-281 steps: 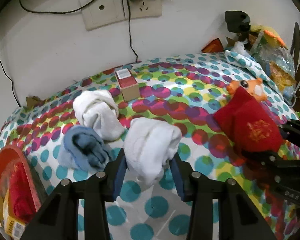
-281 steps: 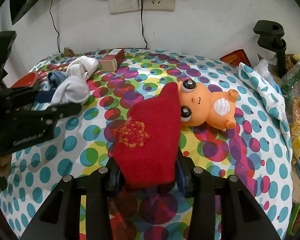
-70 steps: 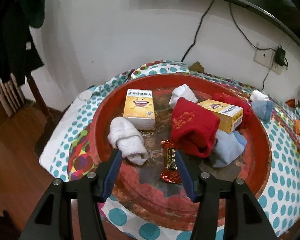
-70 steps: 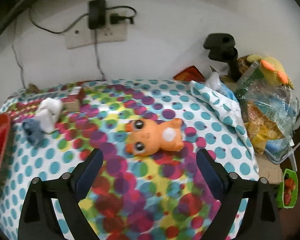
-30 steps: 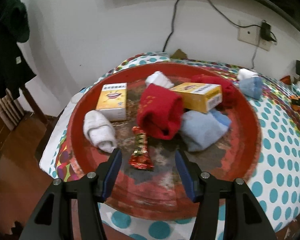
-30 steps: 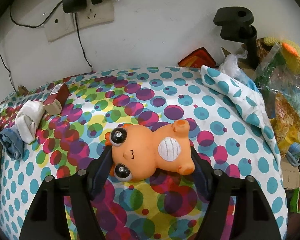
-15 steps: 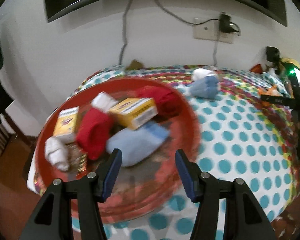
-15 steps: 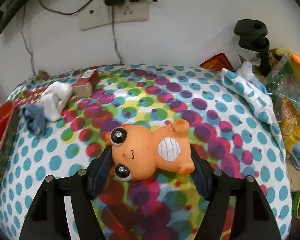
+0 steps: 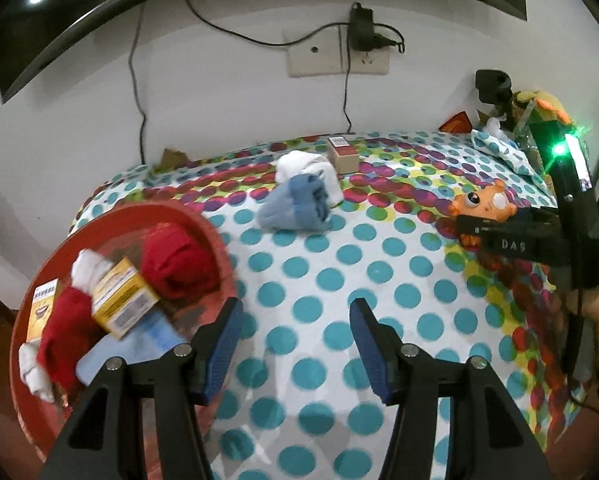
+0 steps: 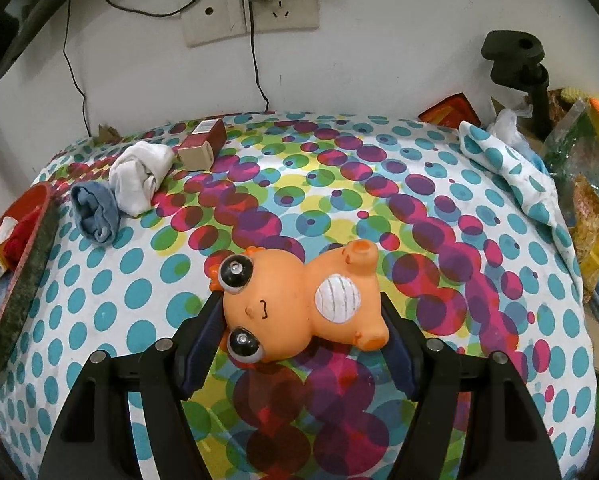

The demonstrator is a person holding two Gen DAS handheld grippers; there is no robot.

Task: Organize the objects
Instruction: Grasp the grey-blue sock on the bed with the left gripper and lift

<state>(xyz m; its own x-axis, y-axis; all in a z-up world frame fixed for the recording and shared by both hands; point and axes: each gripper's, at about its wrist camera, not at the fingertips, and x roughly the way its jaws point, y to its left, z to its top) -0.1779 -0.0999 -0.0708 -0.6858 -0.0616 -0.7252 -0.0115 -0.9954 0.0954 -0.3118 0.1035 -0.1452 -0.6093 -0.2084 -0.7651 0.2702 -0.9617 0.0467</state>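
Our right gripper (image 10: pixel 299 340) clamps the orange toy (image 10: pixel 299 304) crosswise above the spotted cloth (image 10: pixel 379 184), ready for carrying. Our left gripper (image 9: pixel 295 336) stands open and empty beside the red tray (image 9: pixel 31 412), where sorted items collect.

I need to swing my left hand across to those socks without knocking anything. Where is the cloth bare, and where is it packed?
Bare cloth runs between the red tray and the orange toy, in front of the blue sock. Crowded: the tray, and the far edge where the white sock touches the blue one, with the small box beside them. The right gripper is shut on the toy.
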